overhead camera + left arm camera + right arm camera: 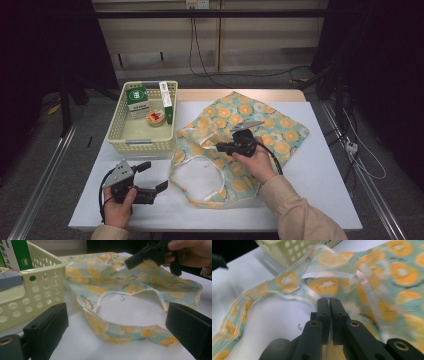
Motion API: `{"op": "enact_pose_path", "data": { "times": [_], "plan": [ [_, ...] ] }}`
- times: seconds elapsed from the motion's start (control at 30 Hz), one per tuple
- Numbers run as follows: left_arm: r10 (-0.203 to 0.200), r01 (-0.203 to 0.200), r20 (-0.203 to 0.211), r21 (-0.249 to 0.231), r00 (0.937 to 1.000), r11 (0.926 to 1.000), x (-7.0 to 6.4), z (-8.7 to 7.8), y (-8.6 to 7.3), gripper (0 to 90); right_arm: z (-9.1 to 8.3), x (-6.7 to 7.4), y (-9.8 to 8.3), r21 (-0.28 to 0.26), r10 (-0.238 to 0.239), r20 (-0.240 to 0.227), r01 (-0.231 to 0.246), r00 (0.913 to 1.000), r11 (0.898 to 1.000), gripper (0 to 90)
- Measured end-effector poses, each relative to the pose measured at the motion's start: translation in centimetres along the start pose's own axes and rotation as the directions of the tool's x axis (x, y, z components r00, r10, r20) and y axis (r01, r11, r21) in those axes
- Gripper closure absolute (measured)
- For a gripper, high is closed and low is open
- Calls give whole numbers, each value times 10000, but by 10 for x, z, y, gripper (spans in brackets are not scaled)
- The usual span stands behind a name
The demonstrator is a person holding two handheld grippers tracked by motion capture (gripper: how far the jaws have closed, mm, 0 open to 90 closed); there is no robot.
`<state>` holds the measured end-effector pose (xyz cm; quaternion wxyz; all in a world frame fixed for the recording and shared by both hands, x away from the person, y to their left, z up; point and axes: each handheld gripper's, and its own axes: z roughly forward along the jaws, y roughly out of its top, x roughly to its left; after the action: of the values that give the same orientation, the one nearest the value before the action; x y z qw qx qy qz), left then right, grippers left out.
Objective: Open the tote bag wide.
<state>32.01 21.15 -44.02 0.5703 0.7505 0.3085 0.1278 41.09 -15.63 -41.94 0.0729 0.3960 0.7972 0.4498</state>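
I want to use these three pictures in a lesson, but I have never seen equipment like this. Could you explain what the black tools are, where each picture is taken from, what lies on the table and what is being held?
A person holds a two-jaw tool in each hand. One picture looks down from above the white table; the other two come from cameras riding on each tool, looking along its black jaws. On the table lie an orange-slice patterned bag and a cream basket holding a green box, a narrow white carton and a small round item. The right gripper has shut on the bag's fabric, pinching a layer. The left gripper stands open near the basket, holding nothing.
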Motion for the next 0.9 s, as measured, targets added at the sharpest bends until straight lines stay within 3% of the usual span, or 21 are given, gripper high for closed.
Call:
{"op": "enact_pose_path", "data": {
  "times": [0.17, 0.27, 0.5, 0.7, 0.9],
  "plan": [
    [24, -24, -21, -15, 10000, 10000, 0, 0, 1, 44, -16, -26, 4, -431, 495, 710, -465, 9962, 9980, 875],
    [14, -14, -18, -9, 10000, 10000, 0, 0, 0, 44, -19, -41, 1, -415, 834, 1004, -795, 9915, 9960, 872],
    [50, -50, 6, 29, 10000, 10000, 0, 0, 0, 44, -19, -69, -9, -535, 1406, 1761, -1331, 9743, 9897, 871],
    [58, -58, 38, 68, 10000, 10000, 0, 1, 0, 44, -9, -80, -19, -52, 1151, 2364, -1172, 9648, 9931, 858],
    [61, -62, 40, 75, 10000, 10000, 0, 1, 0, 44, -1, -80, -30, 429, 688, 2488, -820, 9661, 9957, 820]
  ]
}}
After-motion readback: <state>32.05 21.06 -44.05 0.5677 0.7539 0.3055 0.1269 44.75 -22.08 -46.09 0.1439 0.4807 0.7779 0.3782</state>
